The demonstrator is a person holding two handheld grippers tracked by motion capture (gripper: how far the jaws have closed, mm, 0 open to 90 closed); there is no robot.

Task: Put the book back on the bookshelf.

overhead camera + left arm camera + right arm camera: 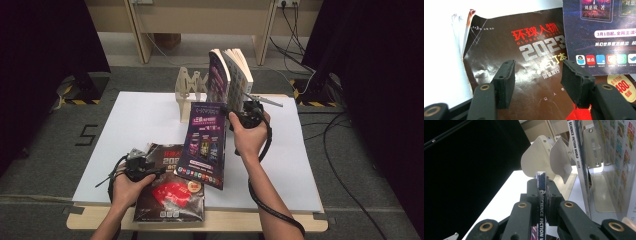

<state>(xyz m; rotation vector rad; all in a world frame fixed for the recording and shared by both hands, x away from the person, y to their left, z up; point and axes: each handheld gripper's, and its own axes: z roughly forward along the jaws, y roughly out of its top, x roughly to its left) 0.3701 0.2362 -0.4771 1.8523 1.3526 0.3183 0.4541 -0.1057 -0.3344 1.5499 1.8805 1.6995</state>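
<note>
Purple magazine [204, 145] | held by its spine in right gripper [243, 118], long axis 12–6 o'clock | rack [190, 90] at 11 o'clock, right hand nearer | left gripper [537, 82] wide, over dark magazine [170, 192] on desk [140, 120]

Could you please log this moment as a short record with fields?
Surface: white board on a table
Rack: book rack at the back, two books standing in it
Right gripper: shut on the spine of a purple magazine, held upright
Left gripper: open, over a dark magazine lying flat
Overlap: purple magazine's lower edge is in front of the dark one
</note>
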